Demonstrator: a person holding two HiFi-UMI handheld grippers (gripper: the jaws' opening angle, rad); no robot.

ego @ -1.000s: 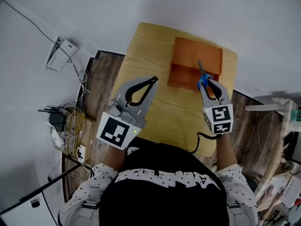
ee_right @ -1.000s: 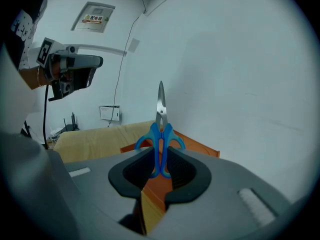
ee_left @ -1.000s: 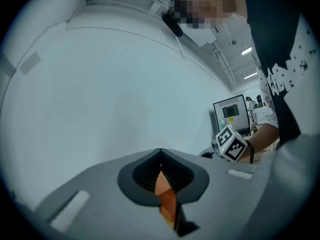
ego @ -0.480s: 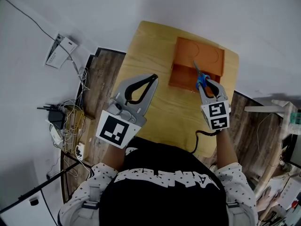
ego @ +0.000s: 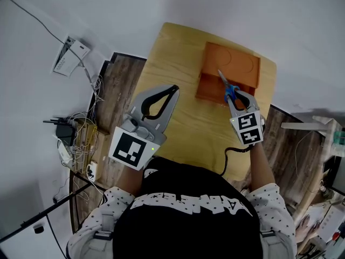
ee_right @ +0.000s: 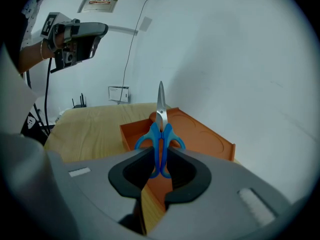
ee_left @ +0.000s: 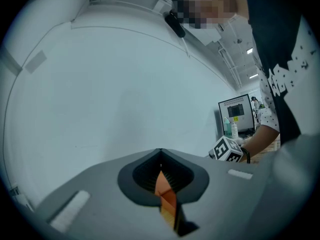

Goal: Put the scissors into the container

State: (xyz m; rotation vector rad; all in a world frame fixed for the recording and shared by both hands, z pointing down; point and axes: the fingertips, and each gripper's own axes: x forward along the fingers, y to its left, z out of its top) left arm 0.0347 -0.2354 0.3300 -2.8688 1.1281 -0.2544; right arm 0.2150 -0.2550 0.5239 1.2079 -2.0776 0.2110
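Scissors (ego: pixel 228 87) held over an orange container (ego: pixel 240 63) on a pale wooden table (ego: pixel 172 53) against a white wall (ego: pixel 242 9).
The round-cornered table stands on a dark plank floor (ego: pixel 116 85), with tangled cables (ego: pixel 81 144) beside it. The right gripper view alone shows the right gripper (ego: pixel 237 95) clamped on the blue plastic handles, with the steel blades above the container's open compartment and seemingly clear of it. The left gripper (ego: pixel 173 89) has its jaws together, with nothing between them.

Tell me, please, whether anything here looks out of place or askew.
Nothing stands out. The right gripper holds the scissors by their blue handles, blades closed, by the near side of the orange container, which sits flat and intact on the wooden table. The left gripper is shut and empty.
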